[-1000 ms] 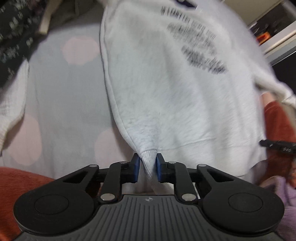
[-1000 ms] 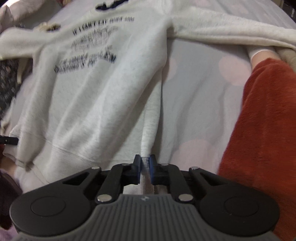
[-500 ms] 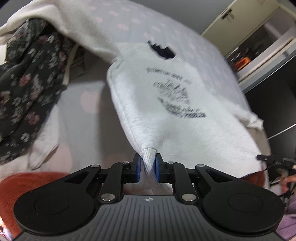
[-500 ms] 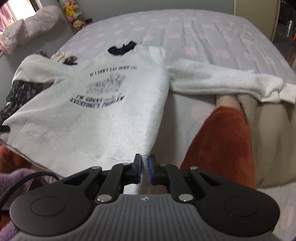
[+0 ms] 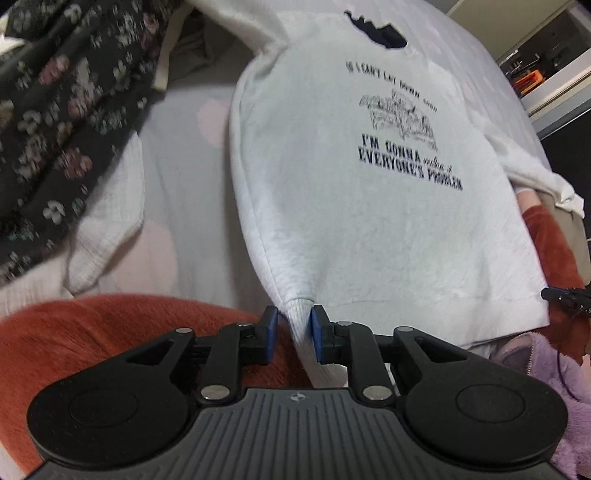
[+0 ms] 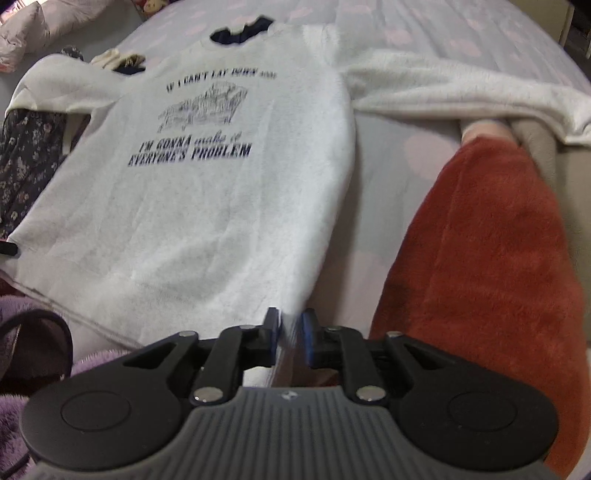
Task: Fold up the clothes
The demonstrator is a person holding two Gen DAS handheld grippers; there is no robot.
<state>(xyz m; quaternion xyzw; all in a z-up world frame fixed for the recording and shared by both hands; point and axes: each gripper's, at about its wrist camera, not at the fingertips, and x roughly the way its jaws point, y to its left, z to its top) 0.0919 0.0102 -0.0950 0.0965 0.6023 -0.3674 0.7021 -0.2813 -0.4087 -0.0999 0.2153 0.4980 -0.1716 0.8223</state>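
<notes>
Sweatshirt (image 6: 207,221): "I'M GONNA… EVERYONE'S PROBLEM"

The sweatshirt's (image 5: 369,221) top print line is blurred, and its hem corners disappear between the blue pads (image 5: 317,339).

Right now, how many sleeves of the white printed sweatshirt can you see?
2. One sleeve of the white printed sweatshirt stretches right across the dotted bedsheet; the other sleeve runs left over the dark floral garment.
</notes>
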